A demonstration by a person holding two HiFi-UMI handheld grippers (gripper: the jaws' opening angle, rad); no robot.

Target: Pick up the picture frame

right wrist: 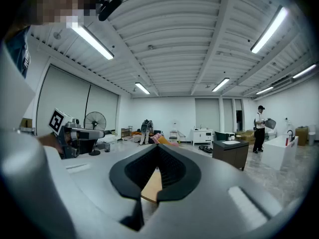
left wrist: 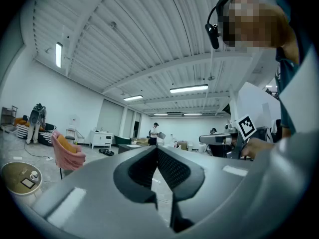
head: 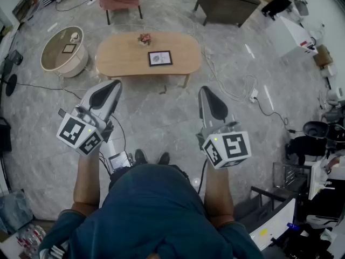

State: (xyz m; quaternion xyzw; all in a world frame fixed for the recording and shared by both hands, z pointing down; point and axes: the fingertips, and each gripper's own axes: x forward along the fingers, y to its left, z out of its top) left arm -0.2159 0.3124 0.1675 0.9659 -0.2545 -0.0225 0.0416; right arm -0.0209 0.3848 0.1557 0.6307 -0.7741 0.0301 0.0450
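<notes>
Marble floor separates the standing person from the long oval wooden table (head: 124, 55), which lies straight ahead with its length running left to right. Left gripper (head: 114, 85) and right gripper (head: 207, 91) are held out level, each with its jaws pressed together on nothing. The picture frame (head: 160, 58) lies flat near the table's middle, just right of centre, well ahead of both grippers and roughly between them, so neither looks clearly nearer. Its slightly longer side follows the table's length. A small flower pot (head: 144, 39) stands just behind it.
</notes>
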